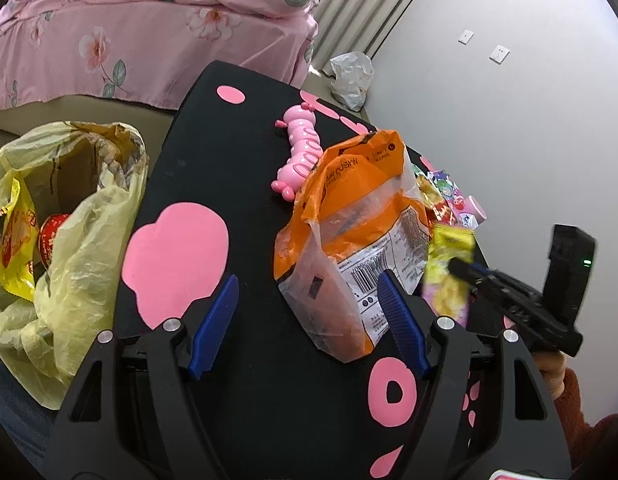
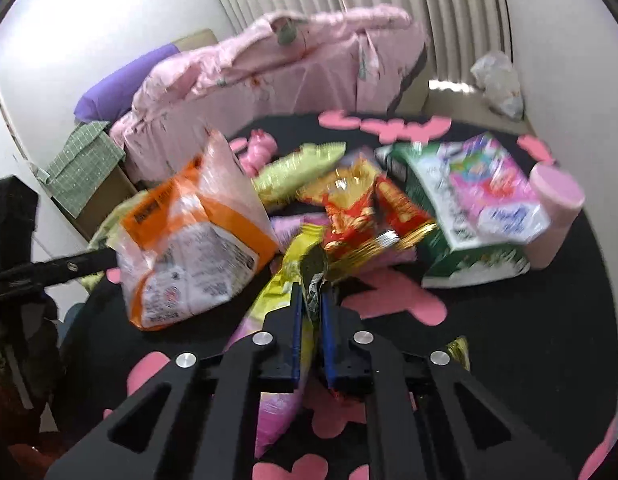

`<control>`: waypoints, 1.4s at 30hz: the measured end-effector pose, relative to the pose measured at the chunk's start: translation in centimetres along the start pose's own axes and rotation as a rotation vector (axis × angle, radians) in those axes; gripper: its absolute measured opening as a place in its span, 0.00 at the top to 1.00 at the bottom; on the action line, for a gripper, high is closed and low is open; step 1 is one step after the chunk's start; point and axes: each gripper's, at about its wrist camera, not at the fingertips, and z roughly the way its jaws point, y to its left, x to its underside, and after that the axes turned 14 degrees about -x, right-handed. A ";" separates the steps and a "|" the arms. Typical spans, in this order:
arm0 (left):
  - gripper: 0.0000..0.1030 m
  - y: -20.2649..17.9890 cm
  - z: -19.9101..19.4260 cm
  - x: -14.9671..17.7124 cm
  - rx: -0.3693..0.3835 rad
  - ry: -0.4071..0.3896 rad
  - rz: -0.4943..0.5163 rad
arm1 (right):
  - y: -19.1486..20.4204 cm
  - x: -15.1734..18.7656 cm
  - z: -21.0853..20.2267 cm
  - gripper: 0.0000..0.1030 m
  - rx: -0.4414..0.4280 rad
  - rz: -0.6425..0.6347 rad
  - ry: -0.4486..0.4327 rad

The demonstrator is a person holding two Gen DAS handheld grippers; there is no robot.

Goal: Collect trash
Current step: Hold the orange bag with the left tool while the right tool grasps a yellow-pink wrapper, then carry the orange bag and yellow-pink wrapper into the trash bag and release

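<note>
An orange and clear plastic bag (image 1: 349, 240) stands on the black table with pink spots (image 1: 213, 184); it also shows in the right wrist view (image 2: 189, 240). My left gripper (image 1: 309, 312) is open, its right finger beside the bag's lower edge. My right gripper (image 2: 311, 304) is shut on a yellow and pink snack wrapper (image 2: 281, 280); the wrapper shows in the left wrist view (image 1: 449, 276) held above the table. A yellow trash bag (image 1: 65, 232) stands open to the left of the table with wrappers inside.
A pink caterpillar toy (image 1: 301, 148), a green snack bag (image 2: 297, 168), a red and gold wrapper (image 2: 357, 208), a green and pink box (image 2: 477, 208) and a pink cylinder (image 2: 557, 212) lie on the table. A pink bed (image 1: 129, 28) stands behind.
</note>
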 end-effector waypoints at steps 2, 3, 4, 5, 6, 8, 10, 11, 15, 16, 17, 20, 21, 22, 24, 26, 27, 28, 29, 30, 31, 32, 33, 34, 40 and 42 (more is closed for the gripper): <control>0.34 -0.1 0.1 -0.1 0.000 -0.001 -0.024 | 0.5 -0.2 -1.2 0.91 0.008 -0.020 -0.029; 0.34 -0.2 0.2 -0.2 0.004 -0.004 -0.036 | 0.8 -0.4 -1.9 0.91 0.012 -0.030 -0.042; 0.34 -0.4 0.3 -0.4 0.001 -0.009 -0.043 | 1.1 -0.5 -2.3 0.91 0.016 -0.040 -0.050; 0.34 -0.5 0.4 -0.5 -0.011 -0.014 -0.047 | 1.5 -0.6 -2.9 0.91 0.029 -0.057 -0.062; 0.35 -0.6 0.6 -0.6 -0.029 -0.017 -0.052 | 1.7 -0.8 -3.2 0.91 0.037 -0.066 -0.070; 0.40 -0.8 1.3 -0.7 -0.051 -0.005 -0.064 | 2.2 -1.0 -3.8 0.91 0.032 -0.084 -0.079; 0.48 -1.2 2.0 -0.9 -0.049 0.020 -0.062 | 2.6 -1.2 -4.1 0.91 0.025 -0.094 -0.088; 0.51 -1.4 2.3 -0.9 -0.046 0.027 -0.052 | 2.9 -1.3 -4.2 0.91 0.021 -0.103 -0.092; 0.77 -1.9 2.4 -0.9 -0.052 0.038 -0.017 | 4.5 -1.9 -4.9 0.91 0.029 -0.152 -0.115; 0.79 -1.9 1.8 -0.9 -0.045 0.019 -0.010 | 5.0 -2.0 -5.2 0.91 0.034 -0.168 -0.125; 0.80 -2.0 1.2 -1.0 -0.044 0.003 -0.003 | 5.6 -2.2 -5.5 0.91 0.043 -0.190 -0.136; 0.80 -1.6 -1.6 -1.4 -0.079 -0.087 0.017 | 6.9 -3.3 -6.6 0.91 0.047 -0.236 -0.176; 0.80 -1.3 -2.7 -1.7 -0.091 -0.119 0.015 | 7.2 -3.7 -6.8 0.91 0.046 -0.243 -0.185; 0.80 -0.9 -3.8 -1.9 -0.099 -0.148 0.010 | 7.5 -4.1 -6.9 0.91 0.045 -0.252 -0.191; 0.80 -0.1 -5.5 -2.4 -0.114 -0.193 0.000 | 8.4 -4.9 -7.1 0.91 0.043 -0.283 -0.201; 0.80 1.0 -7.2 -2.8 -0.132 -0.237 -0.014 | 9.4 -5.5 -7.0 0.91 0.041 -0.319 -0.204; 0.80 1.7 -8.1 -3.0 -0.146 -0.258 -0.020 | 10.0 -5.9 -7.0 0.91 0.040 -0.343 -0.205; 0.80 2.5 -8.9 -3.3 -0.164 -0.276 -0.028 | 10.5 -6.2 -6.9 0.91 0.042 -0.361 -0.205; 0.80 3.2 -9.4 -3.4 -0.178 -0.287 -0.034 | 11.1 -6.5 -6.7 0.91 0.044 -0.382 -0.206; 0.80 4.1 -10.0 -3.6 -0.200 -0.301 -0.042 | 11.6 -6.8 -6.6 0.91 0.045 -0.400 -0.208; 0.80 4.8 -10.5 -3.6 -0.219 -0.312 -0.053 | 12.1 -7.1 -6.3 0.91 0.041 -0.414 -0.209; 0.79 5.6 -10.8 -3.7 -0.233 -0.319 -0.063 | 12.3 -7.4 -6.2 0.91 0.037 -0.419 -0.209; 0.79 6.6 -11.1 -3.6 -0.250 -0.323 -0.079 | 12.6 -7.6 -5.9 0.91 0.030 -0.422 -0.210; 0.79 7.4 -11.4 -3.6 -0.264 -0.325 -0.096 | 12.8 -7.8 -5.6 0.91 0.022 -0.422 -0.210; 0.79 11.5 -11.9 -2.6 -0.329 -0.319 -0.168 | 14.0 -8.6 -3.4 0.91 -0.029 -0.405 -0.188; 0.79 12.5 -12.2 -2.6 -0.365 -0.317 -0.169 | 14.7 -8.9 -2.7 0.91 -0.036 -0.423 -0.177</control>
